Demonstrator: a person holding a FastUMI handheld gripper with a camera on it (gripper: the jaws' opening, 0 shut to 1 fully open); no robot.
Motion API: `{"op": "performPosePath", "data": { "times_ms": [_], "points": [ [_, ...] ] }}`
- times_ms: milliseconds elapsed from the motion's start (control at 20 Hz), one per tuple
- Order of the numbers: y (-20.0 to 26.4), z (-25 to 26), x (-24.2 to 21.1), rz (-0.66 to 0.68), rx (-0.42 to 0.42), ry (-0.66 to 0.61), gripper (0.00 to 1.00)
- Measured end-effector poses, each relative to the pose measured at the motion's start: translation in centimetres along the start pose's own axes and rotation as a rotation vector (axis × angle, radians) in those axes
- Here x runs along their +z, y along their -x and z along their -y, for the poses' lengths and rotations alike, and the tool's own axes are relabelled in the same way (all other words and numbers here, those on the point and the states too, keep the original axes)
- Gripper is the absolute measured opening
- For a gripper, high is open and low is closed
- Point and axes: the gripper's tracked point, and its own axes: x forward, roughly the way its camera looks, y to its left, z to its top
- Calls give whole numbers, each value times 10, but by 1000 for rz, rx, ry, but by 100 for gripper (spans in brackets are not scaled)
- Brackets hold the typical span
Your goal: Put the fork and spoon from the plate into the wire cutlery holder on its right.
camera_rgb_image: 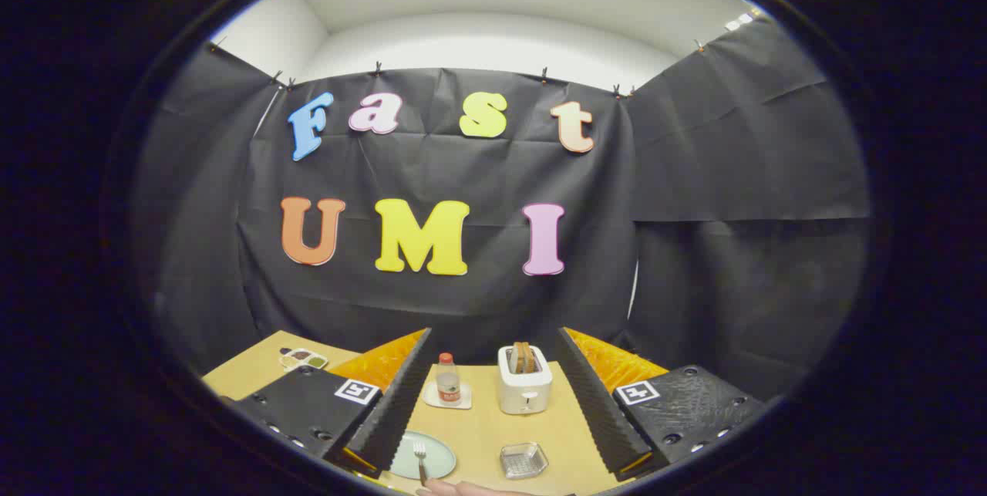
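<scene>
Tan tabletop (493,423) stretches ahead of you, running back to the black cloth wall of the booth. Your gripper (493,403) hangs above it with its two fingers (393,411) spread wide apart; nothing sits between them in their grasp, and the table and its things show through the gap.

Beyond the fingers, towards the far side of the table, you have a white toaster (524,390) standing upright with slices of bread in its slots. Just to its left a small bottle (447,380) with a red cap stands on a pale square coaster.

Nearer to you, a pale green plate (436,456) lies beside the left finger, partly hidden behind it. The fork (420,459) rests on that plate, tines pointing away from you. You cannot make out the spoon. A hand (455,488) shows just below the plate, close to the fork's handle.

To the right of the plate, well apart from it, lies the wire cutlery holder (524,460), a small shallow basket of metal mesh.

Far off beyond the left finger, a small sectioned dish (303,359) with dark contents sits on the table.
</scene>
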Motion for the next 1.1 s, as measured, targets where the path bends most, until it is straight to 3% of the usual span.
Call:
{"op": "performPosePath", "data": {
  "times_ms": [550, 1100],
  "points": [
    [0, 3, -12, -20, -57, -28, 95],
    [-17, 1, -44, -50, -46, 0, 95]
  ]
}}
